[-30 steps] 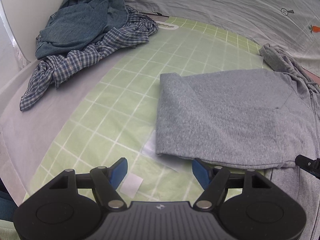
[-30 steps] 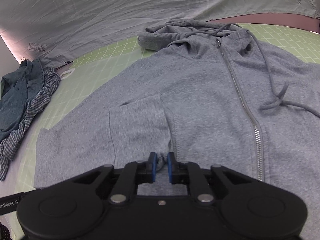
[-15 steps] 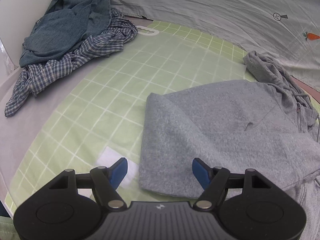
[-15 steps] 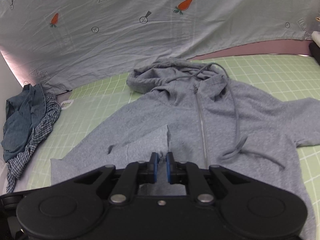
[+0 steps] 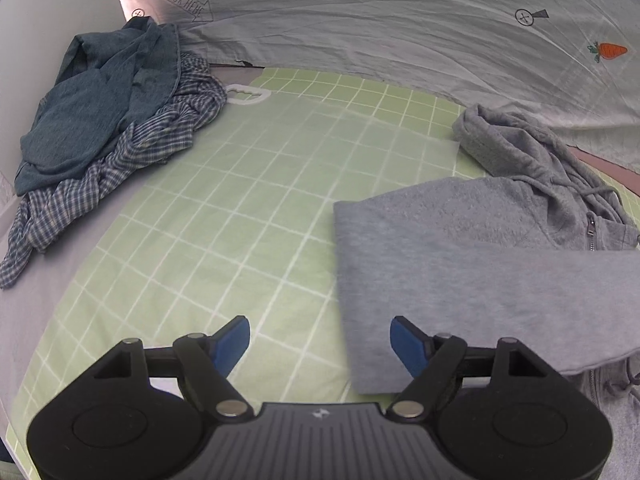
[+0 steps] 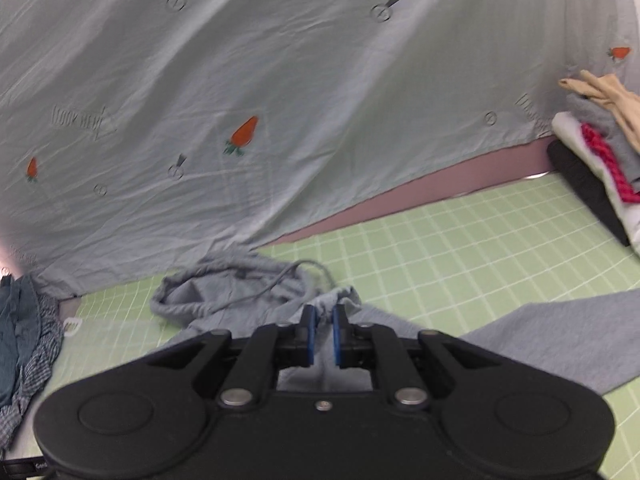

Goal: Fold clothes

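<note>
— Fleece, by the look of it: that grey hoodie point(image 5: 460, 264) is soft and floppy, light enough to lift by a pinch, and it'll sag wherever it isn't held. From the left wrist view it lies on the green grid mat point(image 5: 248, 216), toward the mat's right side, one sleeve folded across the body, hood bunched at the far edge.

— And the left gripper point(image 5: 320, 338)?

— Its fingers are spreading wider, nothing between them. One hangs over bare mat, the other over the hoodie's near left corner. I'd take it there, at that folded edge, where the layers are thick. The pile of blue and checked clothes point(image 5: 108, 136) sits well apart at the mat's far left corner.

— Right wrist view?

— The right gripper point(image 6: 321, 334) is clenched on a bit of grey hoodie point(image 6: 224, 296) cloth, and fabric drapes down from it. The other sleeve trails toward the mat's right edge. The drawcord could snag.
</note>
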Available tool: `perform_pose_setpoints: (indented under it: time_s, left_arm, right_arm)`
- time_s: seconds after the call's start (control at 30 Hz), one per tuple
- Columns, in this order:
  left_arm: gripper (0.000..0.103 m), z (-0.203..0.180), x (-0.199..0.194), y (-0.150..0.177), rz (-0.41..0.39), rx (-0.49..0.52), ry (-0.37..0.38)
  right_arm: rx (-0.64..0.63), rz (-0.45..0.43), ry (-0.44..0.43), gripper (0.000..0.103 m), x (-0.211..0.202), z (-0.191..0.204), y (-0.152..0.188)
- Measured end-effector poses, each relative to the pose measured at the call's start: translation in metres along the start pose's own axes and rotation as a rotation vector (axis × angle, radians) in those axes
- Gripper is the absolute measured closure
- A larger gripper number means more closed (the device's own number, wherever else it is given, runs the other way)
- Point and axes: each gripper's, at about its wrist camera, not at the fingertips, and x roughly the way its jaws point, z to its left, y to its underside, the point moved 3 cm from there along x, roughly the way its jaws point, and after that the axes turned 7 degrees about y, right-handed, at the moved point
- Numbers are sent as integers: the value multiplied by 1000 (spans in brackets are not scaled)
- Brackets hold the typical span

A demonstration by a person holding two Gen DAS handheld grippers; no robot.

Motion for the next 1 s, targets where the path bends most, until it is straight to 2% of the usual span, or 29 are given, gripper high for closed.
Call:
perform_pose_setpoints:
  time_s: [0.13,0.27,0.4,0.5,0.6,0.77,0.87,0.9,1.0]
  left_arm:
    - [25,-18,21,-8,15,65,-22]
    - [25,-32,36,-8,30,116,-37]
    - [24,-40,40,-9,29,145,-38]
    - [23,-43,40,-10,23,161,-56]
    - [23,-39,40,-10,24,154,-70]
    - [23,-33,39,-12,27,137,-87]
    - [22,-31,37,-15,12,135,-99]
    - [22,-30,38,-16,15,128,-97]
    - [22,-34,42,-19,28,127,-76]
  right_arm:
    - [54,-47,149,94,7,-57,-13]
    - [84,39,295,94,30,-107,8]
    - [89,84,323,94,40,-126,23]
    - [100,42,333,94,35,-129,18]
    - [106,23,390,94,36,-139,16]
    - [90,114,449,94,52,-161,35]
    - [67,58,484,94,38,-162,32]
    - [63,63,494,94,40,-166,33]
    - [86,180,503,94,59,-184,48]
